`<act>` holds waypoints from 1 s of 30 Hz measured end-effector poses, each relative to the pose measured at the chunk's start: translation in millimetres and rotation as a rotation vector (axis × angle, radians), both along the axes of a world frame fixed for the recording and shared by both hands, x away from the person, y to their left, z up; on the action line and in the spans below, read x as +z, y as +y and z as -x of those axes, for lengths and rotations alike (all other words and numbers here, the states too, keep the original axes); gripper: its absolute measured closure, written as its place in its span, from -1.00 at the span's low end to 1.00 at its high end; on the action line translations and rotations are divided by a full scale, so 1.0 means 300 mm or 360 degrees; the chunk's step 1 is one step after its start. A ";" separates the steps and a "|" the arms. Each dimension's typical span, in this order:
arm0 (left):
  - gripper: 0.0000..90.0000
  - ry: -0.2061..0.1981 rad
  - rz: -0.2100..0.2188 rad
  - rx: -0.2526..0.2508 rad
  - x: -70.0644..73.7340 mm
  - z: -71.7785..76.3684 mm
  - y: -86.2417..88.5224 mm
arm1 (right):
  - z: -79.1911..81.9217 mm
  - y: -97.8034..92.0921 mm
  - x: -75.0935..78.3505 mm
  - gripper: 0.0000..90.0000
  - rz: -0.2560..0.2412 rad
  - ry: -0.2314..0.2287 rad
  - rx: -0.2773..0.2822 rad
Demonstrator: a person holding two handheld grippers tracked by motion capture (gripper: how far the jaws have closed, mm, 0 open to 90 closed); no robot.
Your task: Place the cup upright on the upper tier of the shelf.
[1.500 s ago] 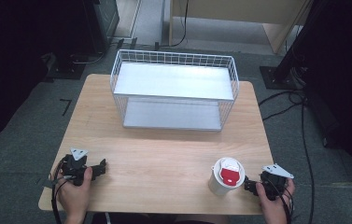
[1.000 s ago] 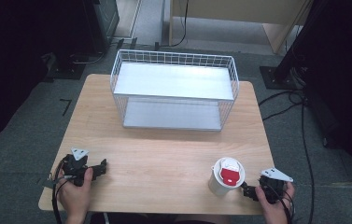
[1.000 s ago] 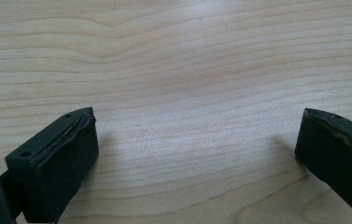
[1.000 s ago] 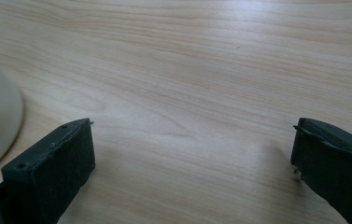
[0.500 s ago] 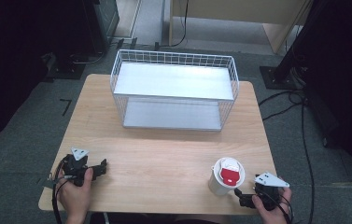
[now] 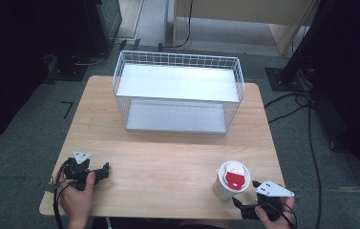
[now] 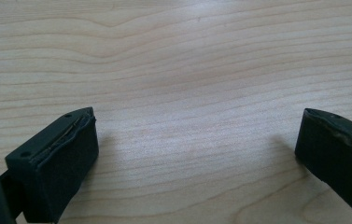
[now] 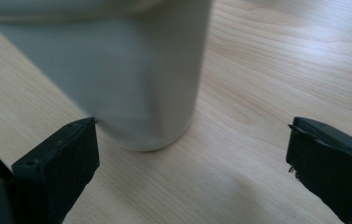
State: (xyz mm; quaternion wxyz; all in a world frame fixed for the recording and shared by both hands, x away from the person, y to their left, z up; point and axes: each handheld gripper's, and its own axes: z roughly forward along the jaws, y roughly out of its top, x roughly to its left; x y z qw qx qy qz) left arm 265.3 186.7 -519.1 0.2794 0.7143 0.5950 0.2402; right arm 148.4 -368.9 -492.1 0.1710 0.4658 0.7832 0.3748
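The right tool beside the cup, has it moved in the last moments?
Yes. The right tool has slid toward the table's near edge, swinging around the standing cup.

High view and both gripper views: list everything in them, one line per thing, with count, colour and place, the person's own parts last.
Table: one, light wood, centre of the high view.
Basket: one, white wire with white shelf panels, far middle of the table.
Cup: one, white with a red and white top, near right of the table, upright, just ahead of the right tool.
Floor: grey, around the table.
Cables: several, black, on the floor at right.
Stands: dark, on the floor beyond the table.
Left tool: one, black with a grey plate, near left, jaws open over bare wood.
Right tool: one, black with a grey plate, near right edge, jaws open.
Hands: two, one on each tool.
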 end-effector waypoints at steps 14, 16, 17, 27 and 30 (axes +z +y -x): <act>-1.00 -0.0001 0.0000 0.0001 0.000 0.000 0.000 | -0.022 0.060 0.056 -0.92 -0.0266 -0.0064 0.0068; -1.00 -0.0001 0.0000 0.0000 0.000 0.000 0.000 | -0.026 0.069 0.066 -0.88 -0.0293 -0.0087 0.0067; -1.00 0.0000 0.0000 0.0000 0.000 0.000 0.000 | -0.027 0.074 0.070 -0.87 -0.0303 -0.0094 0.0060; -1.00 -0.0001 0.0001 0.0001 0.000 0.000 0.000 | -0.044 0.114 0.075 -0.90 -0.0309 -0.0145 0.0035; -1.00 0.0000 0.0000 0.0000 0.000 0.000 0.000 | -0.053 0.123 0.067 -0.92 -0.0317 -0.0140 0.0024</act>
